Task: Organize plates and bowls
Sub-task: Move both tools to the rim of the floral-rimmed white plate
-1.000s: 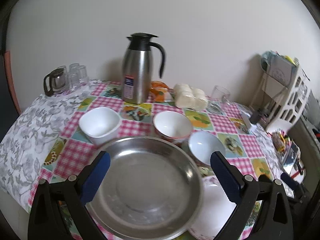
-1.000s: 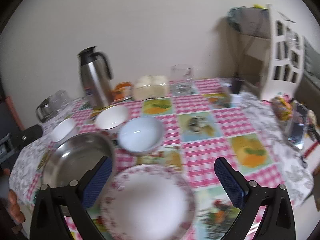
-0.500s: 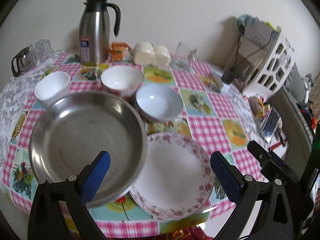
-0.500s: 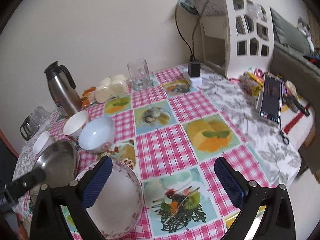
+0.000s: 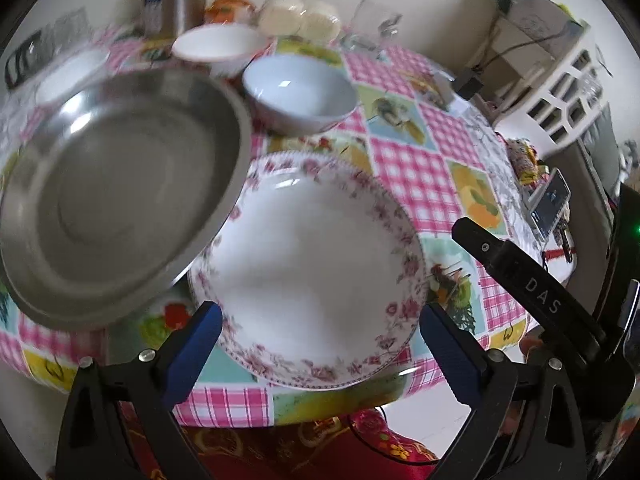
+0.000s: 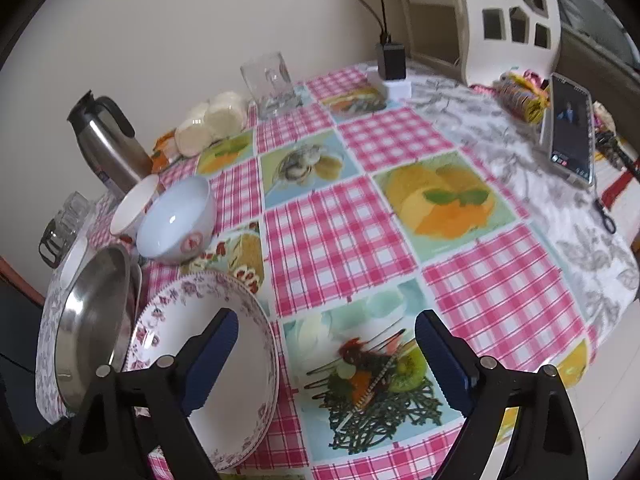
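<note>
The left hand-held gripper (image 5: 320, 334) hangs wide open and empty, its blue pads straddling the near rim of the floral plate (image 5: 316, 264), one pad to each side and neither clearly touching it. The right hand-held gripper (image 6: 326, 346) is equally spread and holds nothing; its left pad sits over the same plate's right edge, and bare checked cloth of the desk (image 6: 360, 240) lies ahead of it.

The step in hand looks like the approach to a first pickup, with the plate as the likely target. The next move probably calls for lowering one gripper so a pad slips under the plate's lip, then closing on the rim.

The plate lies flat, face up, directly ahead of the left gripper; being round, it has no long axis. The steel basin (image 5: 116, 204), ahead and to the left of that gripper, overlaps the plate's left edge and seems tilted, though blur makes that uncertain. Beyond the plate stand the pale blue bowl (image 5: 300, 98) and, farther off, a white bowl (image 5: 218, 46), both upright with mouths up.
</note>
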The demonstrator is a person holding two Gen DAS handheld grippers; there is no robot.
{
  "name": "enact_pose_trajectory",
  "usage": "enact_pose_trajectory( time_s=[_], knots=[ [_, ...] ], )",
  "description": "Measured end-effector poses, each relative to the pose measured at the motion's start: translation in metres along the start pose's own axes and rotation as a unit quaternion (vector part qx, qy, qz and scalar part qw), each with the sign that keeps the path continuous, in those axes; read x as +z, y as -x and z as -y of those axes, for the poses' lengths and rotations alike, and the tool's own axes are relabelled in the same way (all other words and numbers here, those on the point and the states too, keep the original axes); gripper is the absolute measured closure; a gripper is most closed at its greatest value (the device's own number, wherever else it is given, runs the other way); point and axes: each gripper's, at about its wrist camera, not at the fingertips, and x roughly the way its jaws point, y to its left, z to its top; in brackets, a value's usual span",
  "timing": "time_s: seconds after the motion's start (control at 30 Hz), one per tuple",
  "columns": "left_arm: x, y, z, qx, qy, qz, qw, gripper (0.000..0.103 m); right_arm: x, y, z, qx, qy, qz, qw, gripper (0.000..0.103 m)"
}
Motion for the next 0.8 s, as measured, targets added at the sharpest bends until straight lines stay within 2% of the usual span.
enact_pose_trajectory(
  time_s=[0.07,0.43,0.63,0.73,0.8],
  knots=[
    [-0.002,-0.004,-0.006,0.001,0.018,-0.006,0.9998,0.006,-0.001,-0.006,-0.001,0.007,-0.001,-0.011,1.0,0.017],
    [-0.006,-0.006,-0.036,0.03,0.081,-0.007,0.9963,0.007,-0.01,-0.028,-0.018,0.029,0.016,-0.045,0.998,0.019],
    [-0.005,-0.016,-0.046,0.044,0.096,-0.015,0.9943,0.007,-0.013,-0.036,-0.025,0.033,0.022,-0.055,0.998,0.029],
    [-0.004,-0.02,-0.053,0.047,0.108,-0.018,0.9928,0.024,-0.014,-0.041,-0.027,0.036,0.02,-0.061,0.997,0.034],
    [-0.004,-0.024,-0.06,0.049,0.118,-0.023,0.9915,0.025,-0.016,-0.045,-0.027,0.044,0.017,-0.066,0.997,0.04]
  ],
)
